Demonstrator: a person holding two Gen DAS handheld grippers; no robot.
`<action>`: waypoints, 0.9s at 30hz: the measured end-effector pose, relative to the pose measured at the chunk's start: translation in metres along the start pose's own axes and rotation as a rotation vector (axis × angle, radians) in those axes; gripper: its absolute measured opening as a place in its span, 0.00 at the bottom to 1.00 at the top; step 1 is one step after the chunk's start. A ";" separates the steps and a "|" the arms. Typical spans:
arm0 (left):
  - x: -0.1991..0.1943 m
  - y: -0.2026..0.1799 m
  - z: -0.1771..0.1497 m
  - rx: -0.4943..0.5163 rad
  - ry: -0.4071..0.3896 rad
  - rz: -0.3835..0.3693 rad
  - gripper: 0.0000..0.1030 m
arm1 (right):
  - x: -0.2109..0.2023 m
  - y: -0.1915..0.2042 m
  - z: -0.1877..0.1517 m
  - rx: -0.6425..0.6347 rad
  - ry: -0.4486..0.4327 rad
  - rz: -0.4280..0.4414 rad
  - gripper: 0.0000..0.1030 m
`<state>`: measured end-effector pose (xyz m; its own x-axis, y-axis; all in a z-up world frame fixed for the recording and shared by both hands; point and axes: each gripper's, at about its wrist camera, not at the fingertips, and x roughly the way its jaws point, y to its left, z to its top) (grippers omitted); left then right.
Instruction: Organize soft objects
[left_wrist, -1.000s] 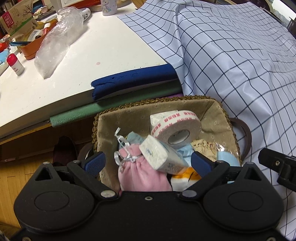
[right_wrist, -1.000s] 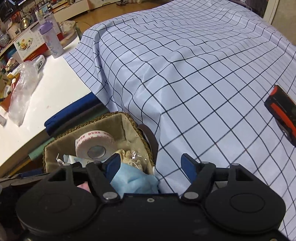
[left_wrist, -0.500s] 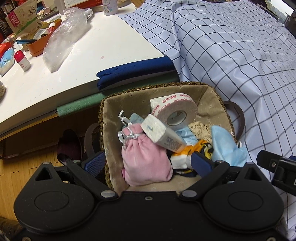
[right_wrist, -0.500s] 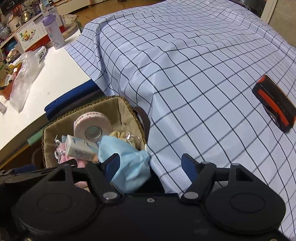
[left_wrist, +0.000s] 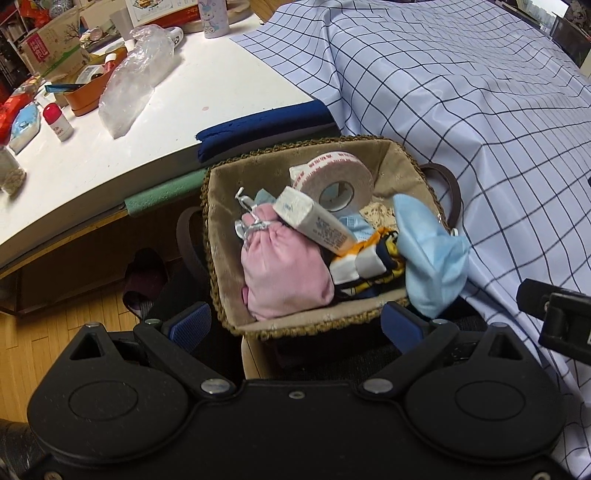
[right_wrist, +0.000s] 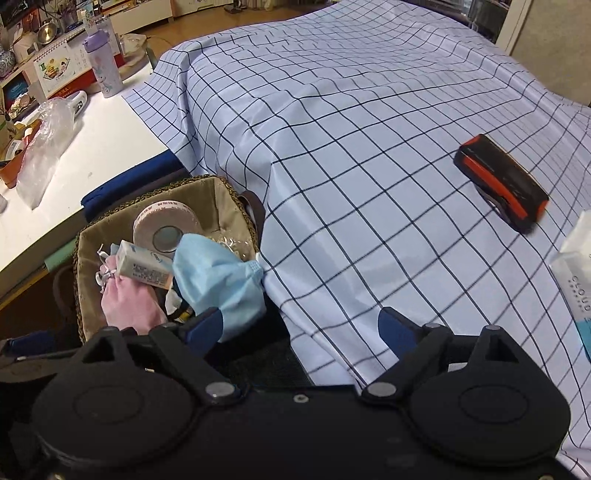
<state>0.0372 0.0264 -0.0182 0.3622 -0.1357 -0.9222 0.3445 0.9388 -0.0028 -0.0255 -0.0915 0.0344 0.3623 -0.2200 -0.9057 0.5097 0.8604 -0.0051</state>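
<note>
- The left hand-held gripper hovers over the basket's near rim, fingers spread and empty.
- The right hand-held gripper hangs released beside the basket; the blue face mask drapes over the basket's edge.

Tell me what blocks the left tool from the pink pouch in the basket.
The basket's near rim lies between the open left tool and the pink pouch. A white pack leans on the pouch's top; its near side is bare.
</note>
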 end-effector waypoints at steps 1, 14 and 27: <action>-0.001 0.000 -0.002 -0.002 0.001 0.004 0.93 | -0.002 -0.001 -0.002 0.003 -0.002 -0.001 0.89; -0.003 0.003 -0.017 -0.015 0.029 0.009 0.93 | -0.001 -0.012 -0.015 0.027 0.017 -0.011 0.93; 0.000 0.006 -0.017 -0.022 0.028 0.026 0.93 | 0.009 -0.010 -0.020 0.018 0.044 -0.017 0.93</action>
<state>0.0246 0.0371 -0.0250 0.3467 -0.1025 -0.9324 0.3156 0.9488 0.0131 -0.0428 -0.0926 0.0182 0.3195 -0.2137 -0.9232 0.5297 0.8481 -0.0130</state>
